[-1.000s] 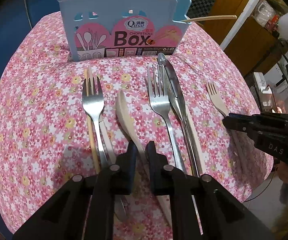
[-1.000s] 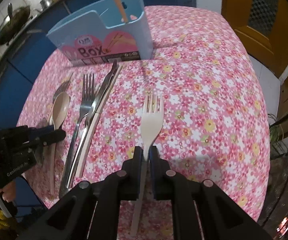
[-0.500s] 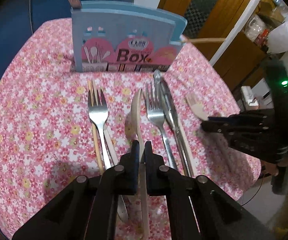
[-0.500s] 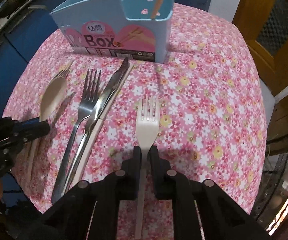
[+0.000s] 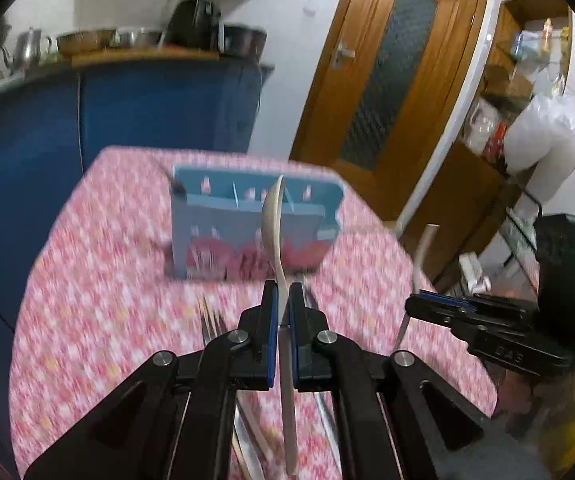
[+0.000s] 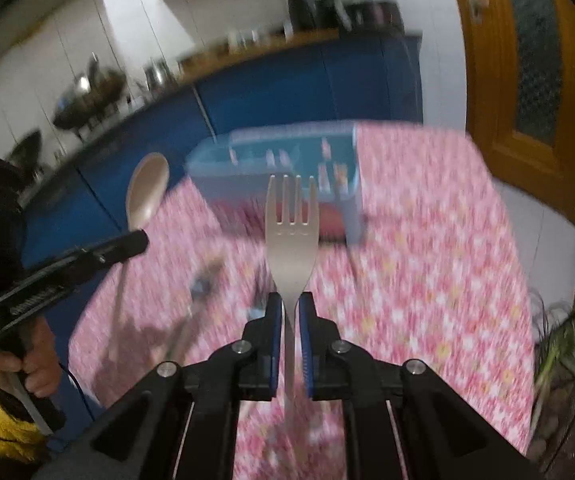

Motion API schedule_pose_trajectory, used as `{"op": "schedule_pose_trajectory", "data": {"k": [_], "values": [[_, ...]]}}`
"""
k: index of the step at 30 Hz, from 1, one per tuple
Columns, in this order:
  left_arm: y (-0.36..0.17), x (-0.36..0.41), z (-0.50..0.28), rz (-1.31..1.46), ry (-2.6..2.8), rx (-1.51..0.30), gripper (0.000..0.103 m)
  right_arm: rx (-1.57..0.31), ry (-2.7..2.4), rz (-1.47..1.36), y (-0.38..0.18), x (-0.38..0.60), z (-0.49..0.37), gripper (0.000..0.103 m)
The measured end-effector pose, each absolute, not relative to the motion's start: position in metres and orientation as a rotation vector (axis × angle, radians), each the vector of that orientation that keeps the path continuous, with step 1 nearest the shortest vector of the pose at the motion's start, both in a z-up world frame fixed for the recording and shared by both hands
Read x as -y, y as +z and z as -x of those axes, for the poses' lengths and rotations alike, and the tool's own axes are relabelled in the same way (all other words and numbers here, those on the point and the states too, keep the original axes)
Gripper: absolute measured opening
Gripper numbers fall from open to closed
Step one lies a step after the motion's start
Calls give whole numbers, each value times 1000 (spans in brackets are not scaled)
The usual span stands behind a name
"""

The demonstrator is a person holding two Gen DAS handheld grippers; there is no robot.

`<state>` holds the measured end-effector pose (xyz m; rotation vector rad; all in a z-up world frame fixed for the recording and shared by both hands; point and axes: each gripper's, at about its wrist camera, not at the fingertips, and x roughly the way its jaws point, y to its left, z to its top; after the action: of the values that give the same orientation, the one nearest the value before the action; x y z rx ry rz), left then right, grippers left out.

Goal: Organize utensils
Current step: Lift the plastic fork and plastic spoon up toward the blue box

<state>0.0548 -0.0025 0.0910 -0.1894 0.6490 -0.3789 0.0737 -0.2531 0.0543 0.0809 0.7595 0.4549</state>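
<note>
Both utensils are off the surface (image 5: 87, 280) and on their way to the box (image 5: 247, 232), so the step in hand looks like the carry between pick-up and drop-in. The left gripper (image 5: 281, 300) has its fingers clenched on the neck of the spoon (image 5: 273, 220), which stands bowl-up in front of the box. The right gripper (image 6: 290, 312) has its fingers clenched on the fork (image 6: 291, 224), tines up and pointed at the box from the near side. Metal cutlery (image 5: 211, 324) lies on the surface below the left gripper, blurred. The next move probably calls for bringing each utensil over an open compartment of the box, tipping it so the handle or head goes in cleanly, and only then letting go; which compartment suits which I cannot tell, since the dividers are smeared by motion. Half a second ago both grippers sat low, with spoon and fork just raised off the cloth and the box filling the far part of the view. Now the cameras have pitched up, the room shows behind, and the box looks smaller and lower.
</note>
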Motion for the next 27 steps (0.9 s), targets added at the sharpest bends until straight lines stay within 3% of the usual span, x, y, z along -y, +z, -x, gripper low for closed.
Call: {"op": "schedule_pose_trajectory", "data": {"k": [7,15,27], "values": [[125,-4,-85,200,-335,-507,3,-539,428,-72,92,248,-89,10],[159,-8,-121,228,-285,-331,3,-410,414,-49,129,246,-111,10],[140,-1,-173,203,-217,-225,3,-357,421,-5,129,228,-166,10]]}}
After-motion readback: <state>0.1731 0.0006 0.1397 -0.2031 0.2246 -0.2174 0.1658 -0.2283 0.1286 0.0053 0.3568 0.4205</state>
